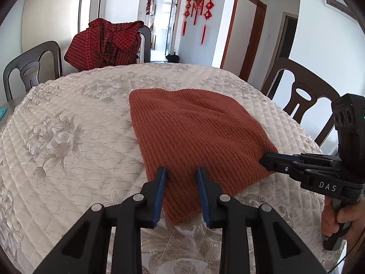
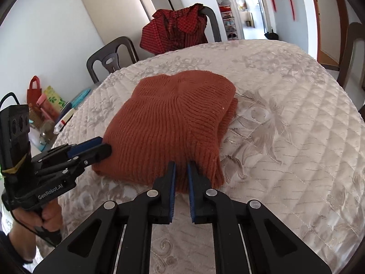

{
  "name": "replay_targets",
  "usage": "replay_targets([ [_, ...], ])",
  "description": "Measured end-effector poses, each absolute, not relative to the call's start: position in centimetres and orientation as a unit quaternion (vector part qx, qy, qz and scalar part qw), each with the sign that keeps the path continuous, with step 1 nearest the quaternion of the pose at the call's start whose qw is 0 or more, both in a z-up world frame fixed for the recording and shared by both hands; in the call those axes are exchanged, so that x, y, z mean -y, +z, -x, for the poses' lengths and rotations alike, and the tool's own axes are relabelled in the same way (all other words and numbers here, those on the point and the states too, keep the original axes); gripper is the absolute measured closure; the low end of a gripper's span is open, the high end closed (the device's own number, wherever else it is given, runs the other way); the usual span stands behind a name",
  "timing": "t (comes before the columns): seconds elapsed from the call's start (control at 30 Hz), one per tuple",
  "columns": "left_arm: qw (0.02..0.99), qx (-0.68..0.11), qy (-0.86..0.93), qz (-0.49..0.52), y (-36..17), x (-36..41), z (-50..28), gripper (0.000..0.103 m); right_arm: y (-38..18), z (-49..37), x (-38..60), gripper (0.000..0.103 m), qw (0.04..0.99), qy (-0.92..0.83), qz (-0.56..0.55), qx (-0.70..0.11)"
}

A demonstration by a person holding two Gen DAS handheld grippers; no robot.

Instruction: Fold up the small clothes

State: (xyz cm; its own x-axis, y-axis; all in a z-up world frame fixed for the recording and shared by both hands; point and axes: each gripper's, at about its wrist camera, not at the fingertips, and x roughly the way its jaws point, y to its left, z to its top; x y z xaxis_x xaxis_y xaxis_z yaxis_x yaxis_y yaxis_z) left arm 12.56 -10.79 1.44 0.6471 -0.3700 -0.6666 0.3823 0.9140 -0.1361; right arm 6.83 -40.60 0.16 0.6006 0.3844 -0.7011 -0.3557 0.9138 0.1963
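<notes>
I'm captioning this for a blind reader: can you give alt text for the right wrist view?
The right gripper is shut on the near edge of a folded rust-orange knit sweater lying on a quilted cream table cover. The left gripper meets the sweater's left edge; a red checked garment hangs over a chair behind.

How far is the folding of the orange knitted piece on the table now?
Done: the orange knit lies already doubled, with layers showing at its right edge. In hand: the right tongs are shut on its near edge, and the left tongs straddle the near edge at the other corner, not clearly pinching. Left: the next fold, and perhaps the red checked garment on the chair.
</notes>
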Motion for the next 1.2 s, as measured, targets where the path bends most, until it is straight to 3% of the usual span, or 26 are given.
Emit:
replay_targets([
  [0.3, 0.905, -0.383, -0.183, 0.012, 1.8, 9.3, -10.3, 0.072, 1.9, -4.1, 41.0, 0.090, 0.900, 0.215, -0.028, -0.377],
  [0.43, 0.906, -0.390, -0.166, 0.010, 1.6, 8.8, -9.3, 0.071, 2.2, -2.7, 41.0, 0.070, 0.903, 0.218, -0.031, -0.368],
  [0.67, 0.907, -0.393, -0.152, 0.023, 1.3, 7.5, -8.2, 0.059, 2.3, -0.8, 41.1, 0.069, 0.904, 0.221, -0.035, -0.365],
  [0.97, 0.908, -0.392, -0.147, 0.028, 1.4, 6.9, -7.8, 0.058, 1.4, -0.1, 40.9, 0.069, 0.899, 0.214, -0.031, -0.382],
  [1.07, 0.909, -0.390, -0.147, 0.029, 1.5, 6.8, -8.0, 0.057, 1.4, -0.3, 41.1, 0.060, 0.898, 0.212, -0.035, -0.383],
  [1.2, 0.909, -0.389, -0.147, 0.031, 1.6, 6.8, -8.3, 0.056, 1.6, -0.6, 41.3, 0.060, 0.898, 0.210, -0.043, -0.383],
])
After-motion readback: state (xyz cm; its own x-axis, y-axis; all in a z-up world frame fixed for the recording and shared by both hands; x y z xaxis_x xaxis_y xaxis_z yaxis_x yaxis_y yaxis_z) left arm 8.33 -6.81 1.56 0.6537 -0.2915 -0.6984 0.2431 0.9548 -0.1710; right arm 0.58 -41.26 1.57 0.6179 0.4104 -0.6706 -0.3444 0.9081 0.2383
